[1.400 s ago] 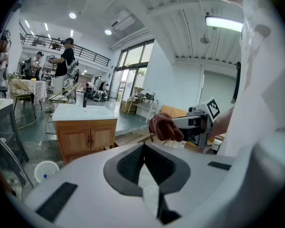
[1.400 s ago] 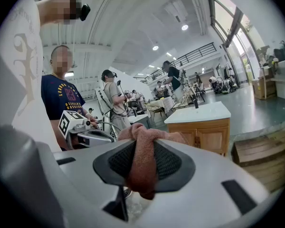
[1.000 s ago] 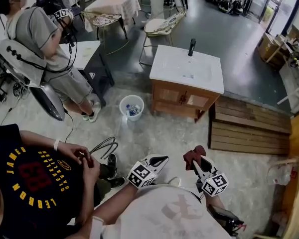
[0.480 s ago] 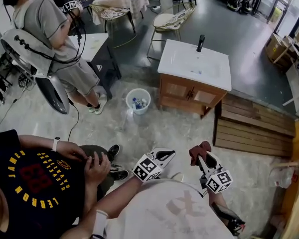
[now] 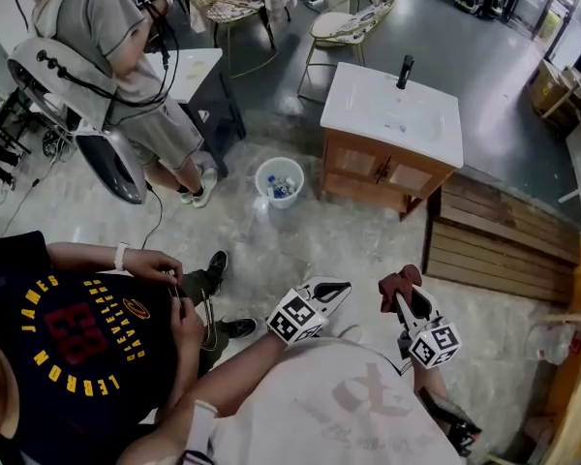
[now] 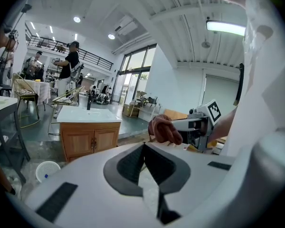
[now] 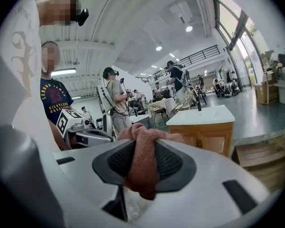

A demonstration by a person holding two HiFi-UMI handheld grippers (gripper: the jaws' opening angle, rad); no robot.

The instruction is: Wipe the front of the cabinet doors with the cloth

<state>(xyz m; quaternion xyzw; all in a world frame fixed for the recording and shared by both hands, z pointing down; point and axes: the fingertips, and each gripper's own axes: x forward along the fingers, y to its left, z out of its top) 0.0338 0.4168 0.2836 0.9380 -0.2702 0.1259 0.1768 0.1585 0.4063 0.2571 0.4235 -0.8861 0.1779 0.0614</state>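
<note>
A wooden cabinet [image 5: 380, 176] with two doors and a white sink top stands ahead on the floor, also in the left gripper view [image 6: 88, 140] and the right gripper view [image 7: 210, 137]. My right gripper [image 5: 403, 289] is shut on a reddish-brown cloth [image 5: 397, 285], which bulges out between its jaws [image 7: 141, 161]. My left gripper [image 5: 331, 291] is shut with nothing between its pads [image 6: 143, 161]. Both grippers are held close to my body, well short of the cabinet. The cloth [image 6: 164, 128] also shows in the left gripper view.
A white bin [image 5: 279, 182] stands on the floor left of the cabinet. Wooden planks [image 5: 504, 245] lie to its right. A person in a black shirt [image 5: 68, 327] sits at my left. Another person [image 5: 126, 56] stands by a dark table [image 5: 198, 80].
The view has shifted so the cabinet sits a little further right and lower in the head view. Both grippers keep their pose, with the cloth still held in the right one.
</note>
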